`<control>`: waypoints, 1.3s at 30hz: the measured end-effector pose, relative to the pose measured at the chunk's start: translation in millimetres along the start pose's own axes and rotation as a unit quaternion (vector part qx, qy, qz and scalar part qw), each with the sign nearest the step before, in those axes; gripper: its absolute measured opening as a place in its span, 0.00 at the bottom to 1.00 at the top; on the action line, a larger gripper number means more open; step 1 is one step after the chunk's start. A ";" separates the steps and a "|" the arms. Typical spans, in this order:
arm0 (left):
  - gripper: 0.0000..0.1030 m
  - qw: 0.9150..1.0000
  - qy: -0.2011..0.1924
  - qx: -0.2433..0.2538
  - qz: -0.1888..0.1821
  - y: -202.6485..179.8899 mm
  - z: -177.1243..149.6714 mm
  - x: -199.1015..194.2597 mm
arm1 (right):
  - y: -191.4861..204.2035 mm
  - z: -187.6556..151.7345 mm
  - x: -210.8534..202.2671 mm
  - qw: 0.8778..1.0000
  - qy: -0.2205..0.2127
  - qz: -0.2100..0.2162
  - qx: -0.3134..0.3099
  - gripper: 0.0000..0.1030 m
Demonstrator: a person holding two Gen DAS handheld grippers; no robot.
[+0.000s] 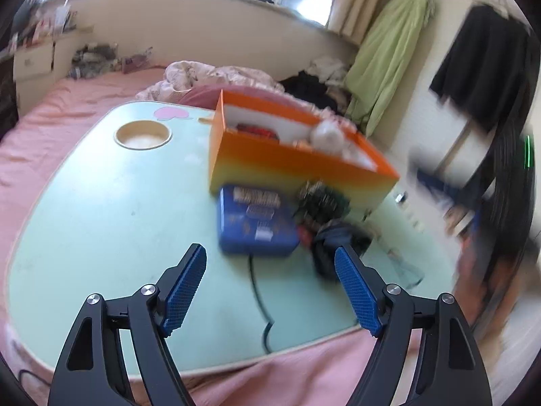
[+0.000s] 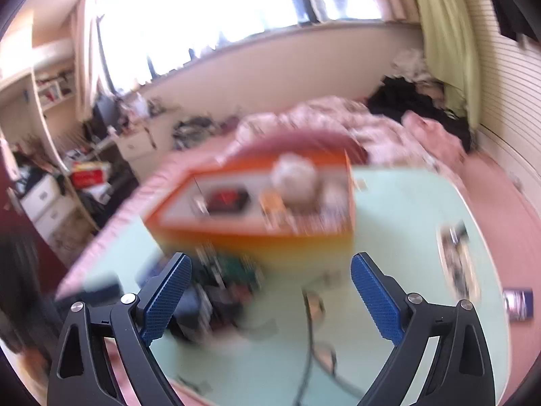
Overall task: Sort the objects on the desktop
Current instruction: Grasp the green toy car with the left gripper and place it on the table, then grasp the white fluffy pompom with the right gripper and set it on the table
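Observation:
An orange-and-yellow storage box (image 1: 290,165) stands on a pale green lap table (image 1: 101,203) that sits on a pink bed. It holds a white round object (image 1: 326,137) and a red item. In front of it lie a blue box (image 1: 257,220), a green circuit board (image 1: 321,199), a dark bundle (image 1: 333,243) and a black cable (image 1: 260,301). My left gripper (image 1: 270,260) is open and empty, just short of the blue box. The right wrist view is blurred; my right gripper (image 2: 270,267) is open and empty before the storage box (image 2: 263,226) and the circuit board (image 2: 236,267).
The table has a round cup recess (image 1: 143,135) at its far left. A clear plastic piece (image 1: 407,270) lies near the right edge. In the right wrist view a blurred flat item (image 2: 456,260) and a small dark card (image 2: 517,304) lie at the table's right.

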State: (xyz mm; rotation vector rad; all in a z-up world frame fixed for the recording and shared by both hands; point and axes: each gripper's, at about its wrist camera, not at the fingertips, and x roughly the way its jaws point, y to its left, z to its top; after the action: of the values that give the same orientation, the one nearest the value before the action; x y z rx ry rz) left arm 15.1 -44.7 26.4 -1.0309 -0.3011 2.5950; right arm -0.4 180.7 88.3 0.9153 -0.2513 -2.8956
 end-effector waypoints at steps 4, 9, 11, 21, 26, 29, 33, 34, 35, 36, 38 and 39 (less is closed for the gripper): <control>0.79 0.998 0.012 0.030 0.053 -6.1 -16.7 13.4 | -0.3 51.2 70.9 0.993 0.089 -0.078 -0.008 0.88; 0.82 0.987 0.012 0.099 0.124 -29.9 -22.2 25.9 | -13.1 62.7 133.3 0.981 0.157 -0.114 0.021 0.71; 0.84 0.988 0.013 0.105 0.111 -32.3 -22.6 24.2 | -14.8 60.6 146.8 0.977 0.165 -0.136 0.016 0.67; 0.84 0.988 0.012 0.104 0.109 -31.4 -22.3 24.1 | -5.2 58.2 78.3 0.994 0.091 -0.062 -0.004 0.42; 1.00 0.988 0.020 0.099 0.117 -29.7 -23.1 28.4 | 1.8 1.9 26.3 0.997 0.076 0.003 -0.018 0.43; 1.00 0.988 0.020 0.099 0.118 -30.4 -22.5 31.1 | 4.9 -29.5 16.6 0.996 0.083 0.017 -0.021 0.43; 1.00 0.988 0.020 0.099 0.118 -29.4 -22.2 32.8 | 8.8 -49.3 29.8 0.995 0.096 0.023 -0.025 0.43; 1.00 0.988 0.020 0.099 0.118 -29.5 -22.4 32.7 | 8.6 -50.2 33.8 0.996 0.089 0.010 -0.027 0.44; 1.00 0.988 0.020 0.099 0.118 -29.4 -22.5 32.7 | 7.3 -50.8 34.6 0.996 0.084 0.010 -0.020 0.48; 1.00 0.988 0.020 0.099 0.118 -29.1 -22.3 32.8 | 4.7 -51.9 31.8 0.997 0.078 0.019 -0.006 0.52; 1.00 0.988 0.021 0.098 0.115 -28.4 -22.4 32.4 | 0.7 -56.7 22.1 0.997 0.066 0.039 0.010 0.69; 1.00 0.989 0.020 0.095 0.114 -26.8 -22.8 30.6 | -0.5 -59.7 14.0 0.997 0.055 0.044 0.010 0.73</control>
State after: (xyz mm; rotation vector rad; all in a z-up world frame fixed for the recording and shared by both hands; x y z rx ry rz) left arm 16.1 -6.8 -0.6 -1.1015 0.0789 2.7324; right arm 22.7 171.6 32.2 1.0346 -0.3055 -2.7567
